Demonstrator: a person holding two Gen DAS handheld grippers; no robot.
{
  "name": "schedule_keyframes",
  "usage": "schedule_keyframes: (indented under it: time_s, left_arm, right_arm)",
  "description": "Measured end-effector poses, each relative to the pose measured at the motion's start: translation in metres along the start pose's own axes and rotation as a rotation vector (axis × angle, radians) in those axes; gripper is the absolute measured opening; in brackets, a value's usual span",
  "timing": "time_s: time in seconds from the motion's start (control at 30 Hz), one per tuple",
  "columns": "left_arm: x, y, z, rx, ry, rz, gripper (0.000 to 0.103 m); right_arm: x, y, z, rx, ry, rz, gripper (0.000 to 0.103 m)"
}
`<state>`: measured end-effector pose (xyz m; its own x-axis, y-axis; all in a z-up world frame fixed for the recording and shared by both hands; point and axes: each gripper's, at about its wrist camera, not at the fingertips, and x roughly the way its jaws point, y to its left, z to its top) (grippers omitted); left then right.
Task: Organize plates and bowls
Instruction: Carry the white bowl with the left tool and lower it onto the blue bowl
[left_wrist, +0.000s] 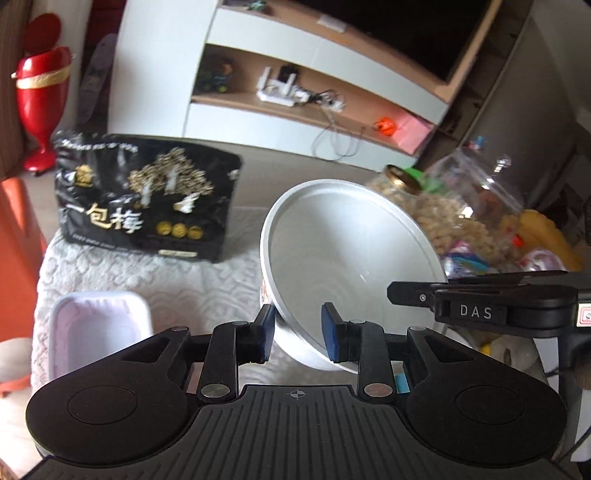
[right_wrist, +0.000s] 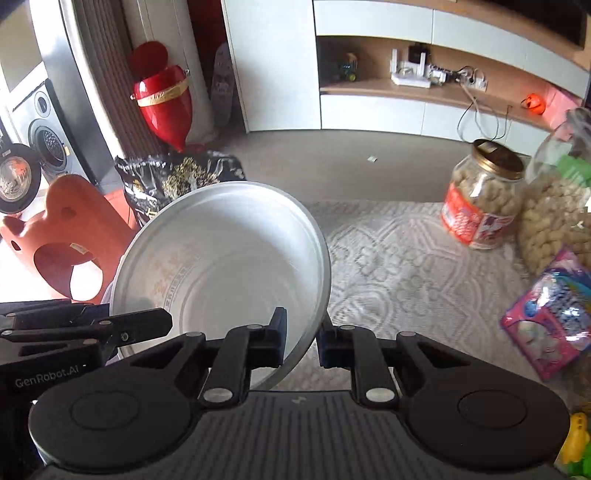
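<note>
both grippers pinch one white bowl (left_wrist: 351, 254), held tilted above the lace cloth (left_wrist: 147, 277). the left gripper (left_wrist: 299, 336) clamps its wall at six o'clock; the right gripper (right_wrist: 301, 341) is clenched on the rim at four o'clock. only the left view shows a pale rectangular tray (left_wrist: 96, 325) at nine o'clock; only the right shows an orange stool (right_wrist: 70, 229).

Blurry far shelf toys (left_wrist: 216, 75), too small to tell. Candy bag (right_wrist: 554, 314) cut off by the edge. Snack bag (right_wrist: 177, 177) half hidden behind the white bowl (right_wrist: 221, 258).
</note>
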<state>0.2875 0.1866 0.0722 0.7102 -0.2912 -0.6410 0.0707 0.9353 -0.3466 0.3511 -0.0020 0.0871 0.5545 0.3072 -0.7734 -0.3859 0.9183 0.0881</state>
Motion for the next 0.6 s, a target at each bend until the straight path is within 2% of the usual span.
schedule_keyframes:
  time_s: [0.1, 0.23, 0.33, 0.6]
  left_arm:
    - [-0.01, -0.038, -0.01, 0.064, -0.009, -0.071, 0.032]
    - [0.0, -0.077, -0.03, 0.134, 0.031, -0.129, 0.032]
    - [0.013, -0.089, -0.047, 0.144, 0.058, -0.175, 0.032]
    - [0.041, -0.095, -0.068, 0.14, 0.131, -0.201, 0.03]
  right_arm:
    - [-0.039, -0.027, -0.014, 0.025, -0.02, -0.037, 0.017]
    - [-0.065, -0.052, -0.038, 0.031, -0.015, -0.104, 0.019]
    - [-0.069, -0.065, -0.051, 0.029, -0.002, -0.149, 0.02]
    - [-0.053, -0.083, -0.069, 0.067, 0.049, -0.177, 0.02]
